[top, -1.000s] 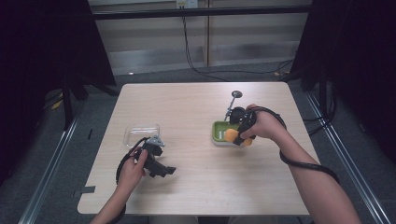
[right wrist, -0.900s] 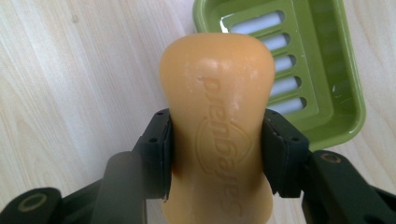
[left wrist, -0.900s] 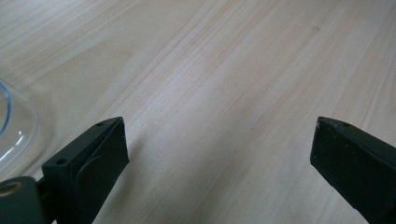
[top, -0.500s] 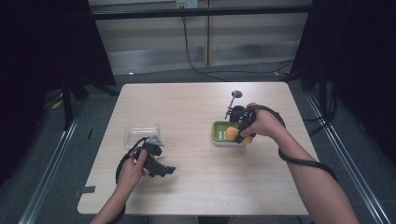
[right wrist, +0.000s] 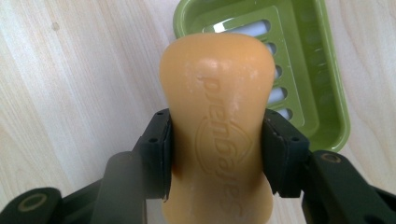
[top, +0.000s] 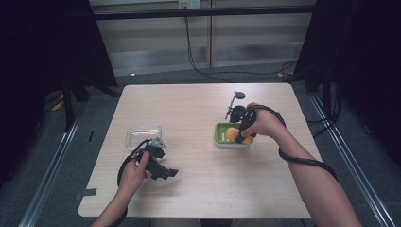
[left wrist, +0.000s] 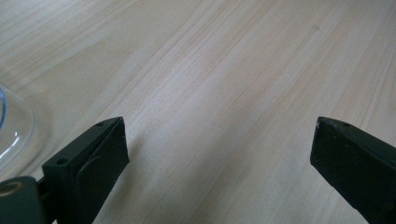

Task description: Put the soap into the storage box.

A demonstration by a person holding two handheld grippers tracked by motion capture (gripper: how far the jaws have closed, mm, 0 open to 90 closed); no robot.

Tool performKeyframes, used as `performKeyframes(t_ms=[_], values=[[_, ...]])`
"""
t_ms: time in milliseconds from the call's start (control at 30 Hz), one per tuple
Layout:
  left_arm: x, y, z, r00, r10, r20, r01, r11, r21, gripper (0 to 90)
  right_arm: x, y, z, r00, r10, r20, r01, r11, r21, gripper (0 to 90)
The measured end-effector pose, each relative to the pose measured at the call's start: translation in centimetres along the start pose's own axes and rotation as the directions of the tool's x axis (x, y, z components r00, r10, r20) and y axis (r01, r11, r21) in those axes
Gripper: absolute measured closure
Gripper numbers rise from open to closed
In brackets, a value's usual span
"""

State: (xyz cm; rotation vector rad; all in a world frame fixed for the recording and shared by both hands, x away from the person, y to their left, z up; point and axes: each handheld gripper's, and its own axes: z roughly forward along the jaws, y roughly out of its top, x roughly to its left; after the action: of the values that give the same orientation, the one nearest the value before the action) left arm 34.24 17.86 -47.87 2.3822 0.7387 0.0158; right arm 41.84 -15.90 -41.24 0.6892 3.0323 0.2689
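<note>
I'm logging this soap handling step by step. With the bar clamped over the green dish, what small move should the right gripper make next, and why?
Probably lift a little higher. The right gripper is shut on the orange soap bar, whose far end hangs over the green soap dish rim; rising first should keep it from catching.

The high view looks forward and down from above the person's side, taking in the whole table [top: 198, 189] from afar. The left gripper view sits low, facing along its jaws across bare tabletop. The right gripper view looks down at close range on the soap [right wrist: 217, 126] and dish [right wrist: 322, 70], which the high view also shows.
</note>
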Motion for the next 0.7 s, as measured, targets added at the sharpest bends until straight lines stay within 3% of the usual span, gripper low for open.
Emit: performKeyframes(t_ms=[700], values=[[0.05,0.0,-0.09,1.0,0.002,-0.005,-0.002,1.0,0.007,4.0,-0.76,0.57,0.13,1.0,0.006,0.003,-0.006,1.0,-0.023,50.3]])
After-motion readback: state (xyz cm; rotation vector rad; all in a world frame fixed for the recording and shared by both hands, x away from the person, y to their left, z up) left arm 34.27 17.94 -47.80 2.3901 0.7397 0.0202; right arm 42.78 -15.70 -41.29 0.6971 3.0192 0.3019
